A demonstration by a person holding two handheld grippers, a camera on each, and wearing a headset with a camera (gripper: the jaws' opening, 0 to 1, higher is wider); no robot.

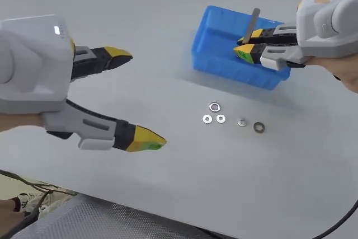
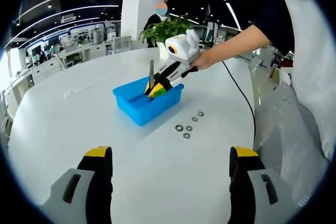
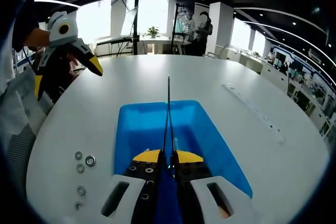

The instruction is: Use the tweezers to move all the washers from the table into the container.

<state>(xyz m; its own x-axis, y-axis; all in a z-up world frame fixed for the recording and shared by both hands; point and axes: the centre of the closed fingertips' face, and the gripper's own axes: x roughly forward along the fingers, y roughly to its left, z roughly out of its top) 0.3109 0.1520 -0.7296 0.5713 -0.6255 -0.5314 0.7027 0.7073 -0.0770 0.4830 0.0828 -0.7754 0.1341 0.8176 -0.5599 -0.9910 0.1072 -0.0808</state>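
- White workbench table point(image 1: 168, 194) in a bright open-plan office, with a blue container point(image 1: 224, 62) toward the far side.
- Just in front of the container's near wall: five washers point(image 1: 221, 118), flat on the table in a loose cluster, none touching the wall.
- Above the container: right gripper point(image 1: 246, 47) clamped tight on the tweezers point(image 1: 254, 20), with the thin tips poking out past the jaws. Too fine to tell whether anything is caught between them.
- Well off to the container's left in the head view: left gripper point(image 1: 137, 98) spread wide, holding nothing.
- Inside the container: only bare blue floor made out from the right gripper view.
- Likely stage: early, with all five apparently left to move.
- Next: swing the tweezers from over the container to the nearest washer, straddle its rim and squeeze gently. Thin metal on a smooth top, probably prone to sliding.
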